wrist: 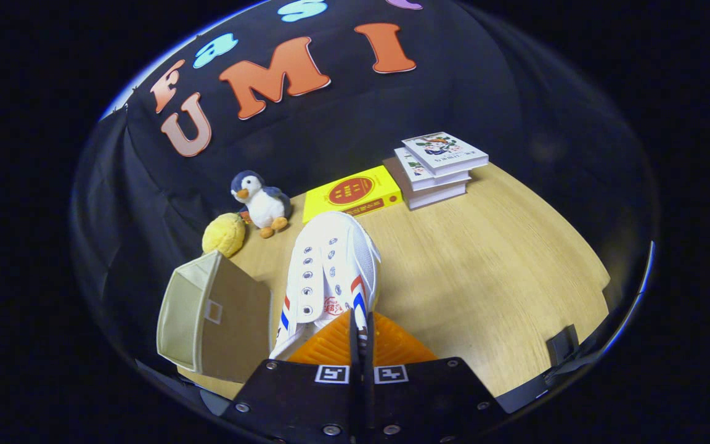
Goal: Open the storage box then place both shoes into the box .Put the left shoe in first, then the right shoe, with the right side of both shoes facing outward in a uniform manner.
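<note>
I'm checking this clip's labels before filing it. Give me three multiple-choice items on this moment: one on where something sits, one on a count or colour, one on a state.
1. The storage box lies where relative to the white shoe?
A. left of it
B. beyond it
C. on the books

2. How many books are in the stack?
A. one
B. three
C. five

3. The gripper is:
A. wide open
B. shut on the shoe
C. shut on the penguin

A: the box sits beside the shoe's left.
B: three covers show.
B: both orange fingers pinch the shoe's collar.
</note>
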The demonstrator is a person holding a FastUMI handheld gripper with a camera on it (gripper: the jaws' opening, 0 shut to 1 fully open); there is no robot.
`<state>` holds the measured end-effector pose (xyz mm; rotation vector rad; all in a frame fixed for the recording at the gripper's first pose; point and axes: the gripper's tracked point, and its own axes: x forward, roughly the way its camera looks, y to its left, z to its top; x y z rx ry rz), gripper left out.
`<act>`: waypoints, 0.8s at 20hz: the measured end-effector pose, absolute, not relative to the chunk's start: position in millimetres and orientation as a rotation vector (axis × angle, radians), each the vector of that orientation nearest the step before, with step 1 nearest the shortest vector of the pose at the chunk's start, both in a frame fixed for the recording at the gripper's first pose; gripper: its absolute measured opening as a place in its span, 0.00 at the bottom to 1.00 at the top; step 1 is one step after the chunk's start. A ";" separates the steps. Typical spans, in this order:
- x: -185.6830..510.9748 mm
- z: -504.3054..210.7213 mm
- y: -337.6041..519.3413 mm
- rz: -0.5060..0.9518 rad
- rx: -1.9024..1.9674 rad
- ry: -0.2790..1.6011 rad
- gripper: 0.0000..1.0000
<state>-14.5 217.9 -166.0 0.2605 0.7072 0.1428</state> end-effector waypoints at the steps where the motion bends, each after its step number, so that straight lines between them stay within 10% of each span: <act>1: -16.2 -157.8 236.5 0.156 0.269 0.702 0.00; 16: -44.7 -151.9 444.0 0.312 0.245 0.733 0.00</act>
